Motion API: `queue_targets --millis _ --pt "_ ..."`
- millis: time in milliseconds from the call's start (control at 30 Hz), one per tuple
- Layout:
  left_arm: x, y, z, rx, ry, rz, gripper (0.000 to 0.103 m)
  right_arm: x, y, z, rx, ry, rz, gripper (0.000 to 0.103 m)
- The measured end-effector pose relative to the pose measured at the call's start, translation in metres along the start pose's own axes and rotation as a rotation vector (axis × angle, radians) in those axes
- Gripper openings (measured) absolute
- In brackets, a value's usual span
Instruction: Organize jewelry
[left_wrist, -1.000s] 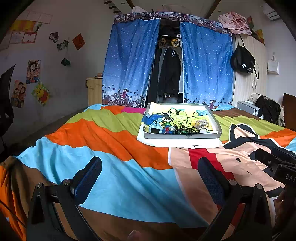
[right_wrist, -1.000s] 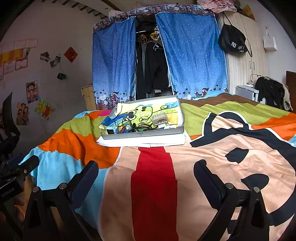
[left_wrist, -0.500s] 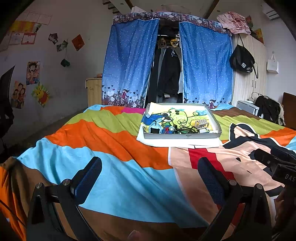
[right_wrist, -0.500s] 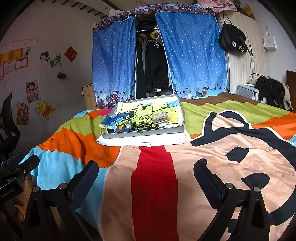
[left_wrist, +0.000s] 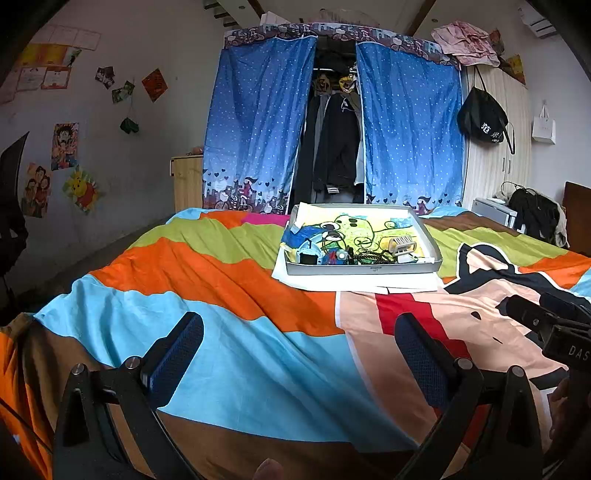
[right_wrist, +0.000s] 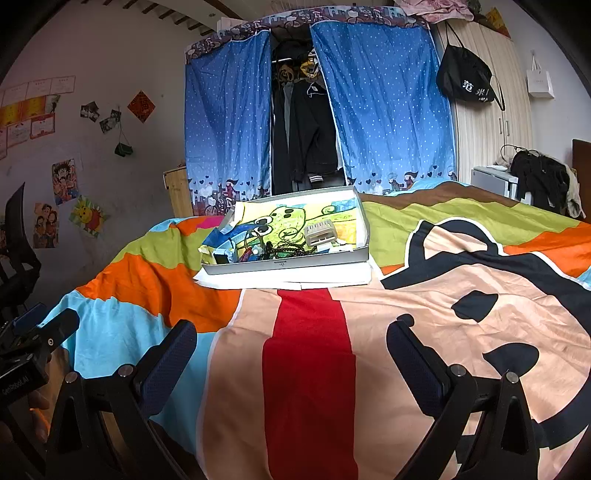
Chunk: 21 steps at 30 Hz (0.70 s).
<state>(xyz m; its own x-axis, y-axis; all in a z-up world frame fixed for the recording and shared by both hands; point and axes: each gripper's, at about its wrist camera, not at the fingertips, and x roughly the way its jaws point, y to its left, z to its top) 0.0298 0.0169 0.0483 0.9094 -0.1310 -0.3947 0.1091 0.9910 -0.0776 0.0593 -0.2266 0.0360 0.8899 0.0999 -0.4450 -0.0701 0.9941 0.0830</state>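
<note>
Left wrist view shows our left gripper (left_wrist: 299, 354) spread wide and empty at frame bottom, likewise our right gripper (right_wrist: 291, 362), with the jewelry tray (left_wrist: 364, 268) on the bed (left_wrist: 221, 280) at upper centre.

The right gripper (right_wrist: 291, 354) hangs low over a bed with a colourful quilt (right_wrist: 424, 314), its two dark blue fingers (right_wrist: 168, 360) spread wide with nothing between them. Well ahead, a shallow grey tray (right_wrist: 288, 264) rests on white paper sheets (right_wrist: 288, 280) (a cartoon drawing lines its bottom). Along the tray's near wall lie a tangle of dark beaded jewelry (right_wrist: 286, 253) and a small beige case (right_wrist: 320, 233). At the left edge the left gripper (right_wrist: 35, 338) shows. Blue dotted curtains (right_wrist: 384, 110) hang behind.
</note>
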Motion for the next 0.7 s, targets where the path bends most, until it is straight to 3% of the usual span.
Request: queue_targets --millis 700 --pt "0.0024 0.0055 -0.0036 0.022 0.034 -0.023 0.102 -0.0007 0.0017 -0.0035 0.002 0.006 0.001 0.103"
